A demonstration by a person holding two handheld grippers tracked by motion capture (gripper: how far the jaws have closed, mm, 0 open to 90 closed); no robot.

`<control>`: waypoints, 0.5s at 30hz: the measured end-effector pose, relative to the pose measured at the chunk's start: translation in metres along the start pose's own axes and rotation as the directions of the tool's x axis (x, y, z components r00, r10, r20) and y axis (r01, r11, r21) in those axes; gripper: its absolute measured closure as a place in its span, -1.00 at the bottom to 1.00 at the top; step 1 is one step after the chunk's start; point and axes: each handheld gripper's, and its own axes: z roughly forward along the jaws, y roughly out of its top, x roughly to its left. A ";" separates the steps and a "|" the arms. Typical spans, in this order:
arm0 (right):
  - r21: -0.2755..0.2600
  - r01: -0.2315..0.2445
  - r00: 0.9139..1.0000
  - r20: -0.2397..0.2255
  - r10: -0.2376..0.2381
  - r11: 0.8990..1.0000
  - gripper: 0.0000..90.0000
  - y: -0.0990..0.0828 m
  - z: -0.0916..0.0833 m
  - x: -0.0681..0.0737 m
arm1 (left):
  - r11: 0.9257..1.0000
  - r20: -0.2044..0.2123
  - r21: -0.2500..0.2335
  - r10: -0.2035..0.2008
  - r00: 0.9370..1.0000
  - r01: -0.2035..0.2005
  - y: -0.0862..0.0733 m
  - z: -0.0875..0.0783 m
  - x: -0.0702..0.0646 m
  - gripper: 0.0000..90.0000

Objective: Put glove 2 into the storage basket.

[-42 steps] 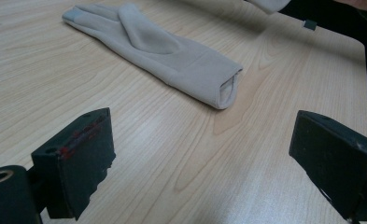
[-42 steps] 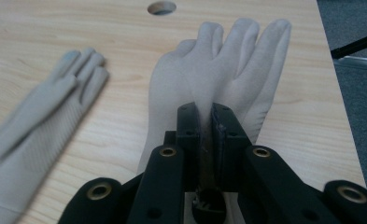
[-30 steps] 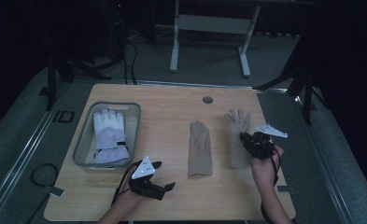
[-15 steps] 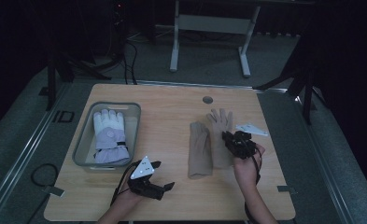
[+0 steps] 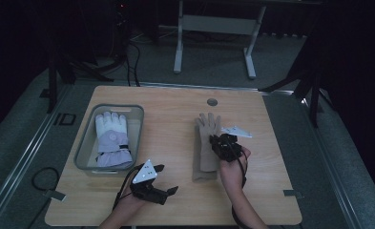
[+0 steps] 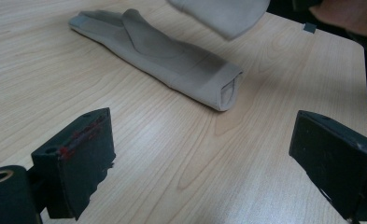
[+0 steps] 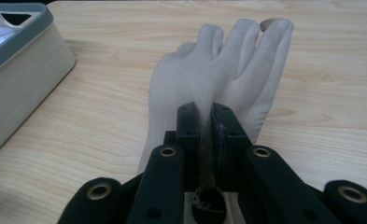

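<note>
since the earlier frame the right tongs (image 5: 222, 142) have carried their tan glove (image 5: 209, 125) leftward, so it now hangs over the second tan glove (image 5: 203, 164) lying on the table (image 5: 171, 119). at left, a grey bin (image 5: 82, 152) holds a white glove (image 5: 111, 136); the left tongs (image 5: 168, 193) rest wide apart, while the right tongs are clamped on the carried glove.

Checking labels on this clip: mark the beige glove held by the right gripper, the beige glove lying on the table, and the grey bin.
held beige glove (image 7: 209, 70), right gripper view, palm.
lying beige glove (image 6: 172, 60), left gripper view, middle.
grey bin (image 5: 87, 143), high view, left wall.
</note>
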 end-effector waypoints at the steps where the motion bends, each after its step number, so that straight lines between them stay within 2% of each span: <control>1: 0.006 -0.007 1.000 -0.005 0.007 1.000 0.83 -0.001 0.002 0.001 | 1.000 0.000 -0.002 -0.001 1.000 0.001 0.000 0.000 0.000 -0.85; 3: 0.014 -0.014 1.000 0.000 0.014 1.000 0.83 -0.005 0.007 0.002 | 1.000 0.000 -0.002 0.000 1.000 0.000 0.000 -0.001 0.001 -0.85; 6: 0.025 -0.054 0.999 0.002 0.054 0.998 0.83 -0.011 0.013 0.003 | 1.000 0.002 0.000 -0.001 1.000 0.001 0.000 0.000 0.000 -0.85; 11: 0.056 -0.055 0.998 0.020 0.054 0.997 0.83 -0.024 0.024 0.004 | 1.000 0.004 -0.001 0.001 1.000 -0.001 0.000 0.000 0.000 -0.85; 15: 0.081 -0.066 0.998 0.011 0.065 0.995 0.81 -0.032 0.031 0.004 | 1.000 0.004 0.001 0.001 1.000 -0.001 -0.001 0.000 0.000 -0.85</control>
